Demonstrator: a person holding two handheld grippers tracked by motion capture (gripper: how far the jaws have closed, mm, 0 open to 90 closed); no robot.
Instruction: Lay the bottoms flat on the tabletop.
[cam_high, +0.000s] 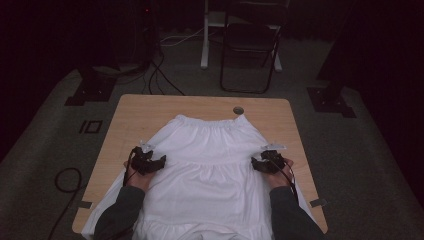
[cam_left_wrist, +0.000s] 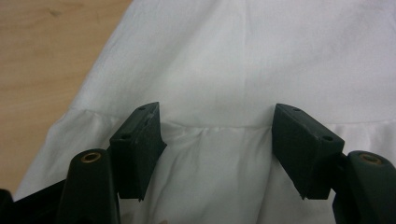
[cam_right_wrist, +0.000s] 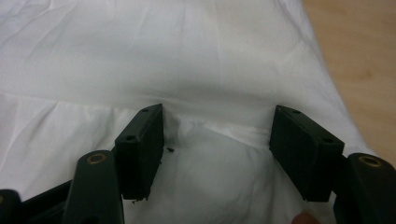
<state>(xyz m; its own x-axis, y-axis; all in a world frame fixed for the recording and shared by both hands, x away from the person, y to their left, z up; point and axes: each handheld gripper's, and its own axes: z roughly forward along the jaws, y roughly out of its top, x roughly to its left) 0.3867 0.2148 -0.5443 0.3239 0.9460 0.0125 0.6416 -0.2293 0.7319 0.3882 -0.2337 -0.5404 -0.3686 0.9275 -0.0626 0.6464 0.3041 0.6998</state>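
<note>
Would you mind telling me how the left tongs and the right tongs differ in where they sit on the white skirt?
The left tongs sit at the white skirt's left edge, the right tongs at its right edge. Each points inward, mirroring the other. Both stand open over the same gathered seam.

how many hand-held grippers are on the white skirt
2. The left hand-held gripper sits over the skirt's left edge, at the seam between tiers. The right hand-held gripper sits over the right edge at the same seam. Both stand open, fabric between the jaws.
</note>
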